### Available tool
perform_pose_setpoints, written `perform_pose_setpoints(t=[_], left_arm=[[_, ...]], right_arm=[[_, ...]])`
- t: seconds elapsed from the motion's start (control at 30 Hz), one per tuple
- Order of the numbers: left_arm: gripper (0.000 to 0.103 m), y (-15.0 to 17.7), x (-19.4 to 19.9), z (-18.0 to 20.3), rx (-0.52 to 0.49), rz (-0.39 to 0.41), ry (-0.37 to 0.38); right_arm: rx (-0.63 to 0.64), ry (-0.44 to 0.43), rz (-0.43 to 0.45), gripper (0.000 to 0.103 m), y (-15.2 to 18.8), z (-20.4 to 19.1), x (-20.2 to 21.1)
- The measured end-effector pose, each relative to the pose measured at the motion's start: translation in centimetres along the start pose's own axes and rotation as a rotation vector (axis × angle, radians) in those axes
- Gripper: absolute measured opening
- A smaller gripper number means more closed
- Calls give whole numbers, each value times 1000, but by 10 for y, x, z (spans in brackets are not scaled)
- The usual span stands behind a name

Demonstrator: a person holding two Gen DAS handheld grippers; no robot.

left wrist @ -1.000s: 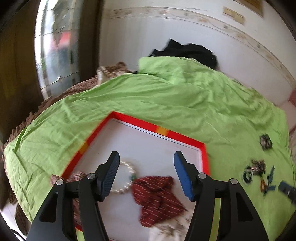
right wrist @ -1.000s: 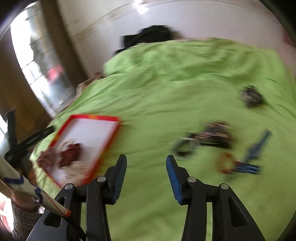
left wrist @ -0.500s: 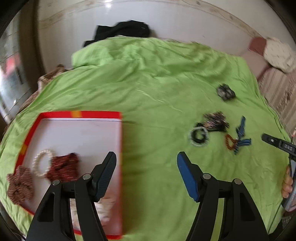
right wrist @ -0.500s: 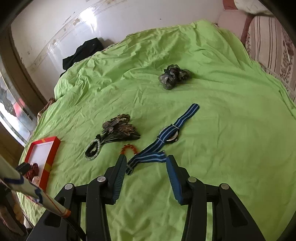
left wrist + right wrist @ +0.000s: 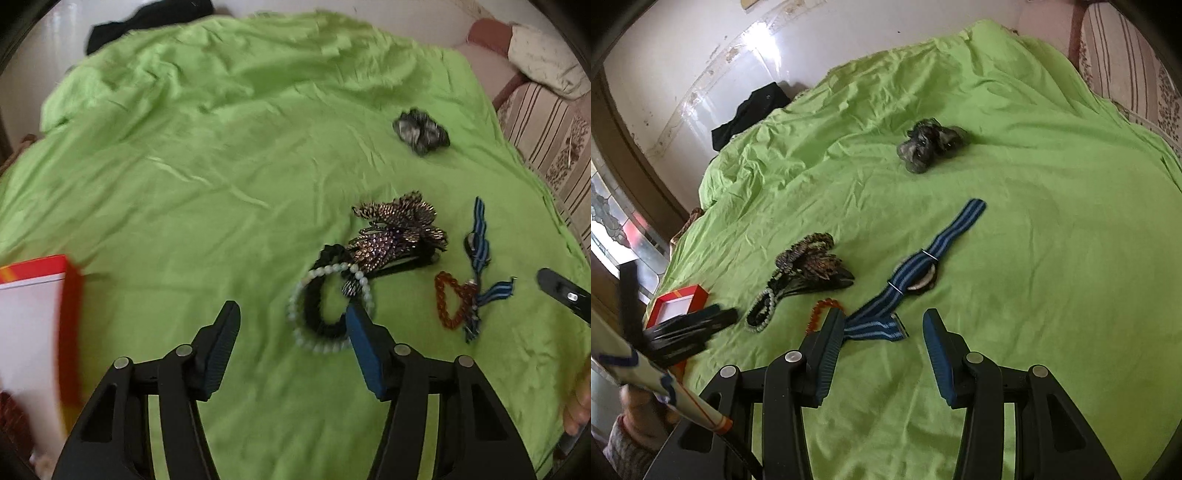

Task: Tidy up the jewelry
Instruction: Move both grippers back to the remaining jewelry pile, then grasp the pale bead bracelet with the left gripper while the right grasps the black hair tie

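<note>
Your left gripper (image 5: 291,325) has its jaws spread, and nothing is between them. They have just been closing a little, but they pinch only air above the green bed sheet (image 5: 221,155). The right-hand jaw sits just in front of a ring of pale beads (image 5: 317,341). A dark band (image 5: 317,317) lies inside that ring. I think you hold the jaws apart so they can drop over the beads.

Your right gripper (image 5: 882,325) also has its jaws spread and empty. The near end of the blue striped watch strap (image 5: 923,264) lies right between the two jaws, on the sheet. No jaw presses on it. It looks like you wait here, ready to pinch that end.

The strap is long and thin. Its long way runs from your right jaws up and off to the right, with the far end pointing away from you. The round watch face (image 5: 923,282) sits near the middle.

An orange bead ring (image 5: 825,310) lies just beside the strap's near end. A sparkly brown piece (image 5: 397,230) rests touching the pale beads, on the far side of them. A gray scrunchie (image 5: 421,131) lies well apart, farther up the bed.

The red-edged tray (image 5: 70,317) is off at the left side. I think the things go there, so most are not yet put away.
</note>
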State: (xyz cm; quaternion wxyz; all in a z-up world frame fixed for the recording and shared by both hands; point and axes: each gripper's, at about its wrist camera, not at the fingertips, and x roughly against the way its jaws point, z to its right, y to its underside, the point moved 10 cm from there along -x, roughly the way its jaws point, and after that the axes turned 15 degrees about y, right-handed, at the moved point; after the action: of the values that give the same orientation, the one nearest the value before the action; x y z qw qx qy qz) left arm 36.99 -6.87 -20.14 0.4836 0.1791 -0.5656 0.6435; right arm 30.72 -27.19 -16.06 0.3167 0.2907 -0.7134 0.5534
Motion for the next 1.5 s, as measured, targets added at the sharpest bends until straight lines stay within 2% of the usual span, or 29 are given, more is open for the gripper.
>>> perform_pose_setpoints(t=[0.03, 0.07, 0.23, 0.37, 0.4, 0.5, 0.67, 0.73, 0.77, 0.8, 0.83, 0.87, 0.93, 1.13, 1.23, 1.3, 1.33, 1.37, 1.4, 1.5], left_arm=[[34, 0, -9, -1, -3, -21, -7], [10, 1, -15, -2, -4, -39, -17], [11, 11, 4, -8, 48, -18, -26], [11, 39, 51, -7, 69, 12, 26], [11, 43, 62, -4, 65, 29, 52], [11, 48, 106, 13, 63, 112, 193], [12, 37, 171, 57, 4, 242, 412], [32, 35, 181, 73, -29, 248, 458], [62, 35, 183, 78, -38, 252, 455], [71, 34, 185, 78, -43, 277, 423], [71, 32, 184, 78, -50, 299, 388], [71, 32, 180, 78, -57, 288, 367], [71, 37, 171, 78, -40, 256, 362], [70, 53, 128, 60, -52, 160, 240], [61, 65, 106, 56, -47, 100, 239], [42, 76, 87, 56, -49, 37, 244], [37, 81, 79, 56, -46, 13, 247], [26, 86, 70, 55, -38, -12, 245], [22, 90, 64, 54, -31, -29, 245], [22, 99, 50, 51, -9, -58, 257]], right_arm=[[5, 2, 3, 48, 0, -1, 0], [13, 5, 6, 48, 0, -2, 0], [10, 12, 0, 48, 2, 1, -3], [-6, 16, -4, 48, 1, 5, -3], [-7, 17, -2, 48, 1, 5, -2], [-4, 20, -1, 48, 3, 3, -2], [7, 23, -9, 48, 9, -2, -3], [12, 24, -8, 48, 10, -3, -2], [14, 24, -6, 48, 11, -3, -2], [16, 24, -3, 48, 11, -3, -1], [17, 25, -1, 48, 11, -3, 0], [18, 25, 1, 48, 11, -3, 1], [22, 21, 1, 48, 11, -4, 2], [105, -49, -27, 48, 27, -31, 8], [174, -93, -52, 48, 43, -53, 11], [220, -148, -91, 48, 58, -69, 11], [241, -177, -112, 48, 66, -77, 11], [261, -202, -131, 48, 73, -83, 11], [297, -233, -156, 48, 85, -94, 12], [380, -273, -185, 48, 110, -113, 16]])
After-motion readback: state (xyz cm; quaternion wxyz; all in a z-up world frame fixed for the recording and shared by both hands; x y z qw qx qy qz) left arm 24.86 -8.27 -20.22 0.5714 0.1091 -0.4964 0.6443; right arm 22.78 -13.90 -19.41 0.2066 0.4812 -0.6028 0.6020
